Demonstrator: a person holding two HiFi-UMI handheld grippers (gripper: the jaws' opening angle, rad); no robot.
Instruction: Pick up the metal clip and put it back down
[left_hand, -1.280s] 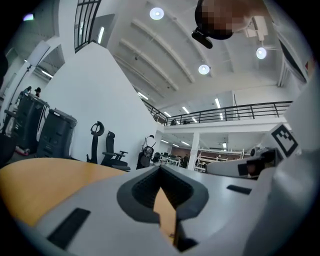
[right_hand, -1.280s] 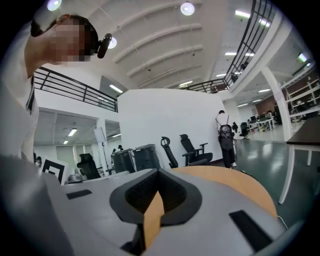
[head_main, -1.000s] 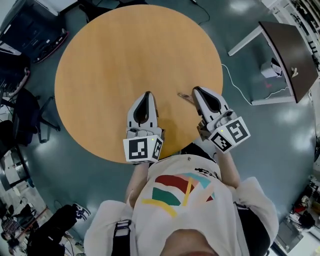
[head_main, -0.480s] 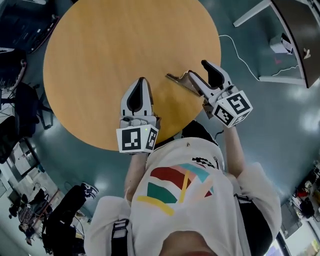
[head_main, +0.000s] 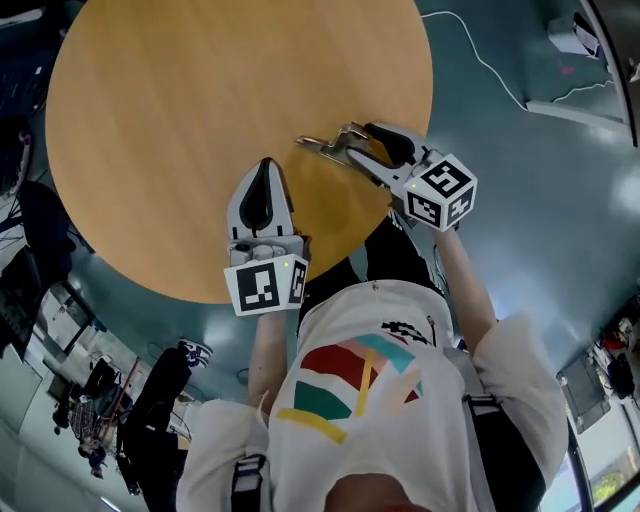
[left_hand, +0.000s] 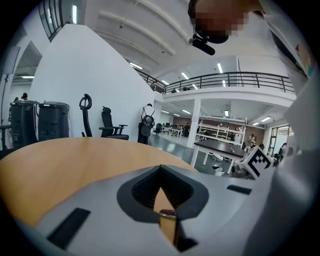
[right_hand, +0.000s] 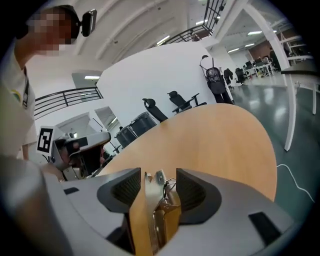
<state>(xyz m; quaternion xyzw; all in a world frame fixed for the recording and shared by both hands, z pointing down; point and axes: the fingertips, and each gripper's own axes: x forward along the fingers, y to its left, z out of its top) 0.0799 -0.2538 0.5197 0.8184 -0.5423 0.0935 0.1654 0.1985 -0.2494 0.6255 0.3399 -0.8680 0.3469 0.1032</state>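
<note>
The metal clip (head_main: 322, 145) is a silvery spring clip that sticks out to the left from my right gripper (head_main: 352, 142), over the near right part of the round wooden table (head_main: 200, 90). In the right gripper view the clip (right_hand: 162, 205) stands upright between the two dark pads, and my right gripper (right_hand: 157, 176) is shut on it above the tabletop. My left gripper (head_main: 266, 166) rests low over the table's near edge, left of the clip, with its jaws together and nothing in them. The left gripper view shows only a thin slit between its jaws.
A dark table on white legs (head_main: 590, 40) stands at the far right, with a white cable (head_main: 480, 62) on the grey floor. Office chairs (head_main: 25, 230) crowd the left side. The right gripper's marker cube (left_hand: 257, 161) shows at the right of the left gripper view.
One second ago the clip lay on the table at the right gripper's tip. It now sits in the right gripper's jaws, which have carried it left. The left gripper has stayed put.
</note>
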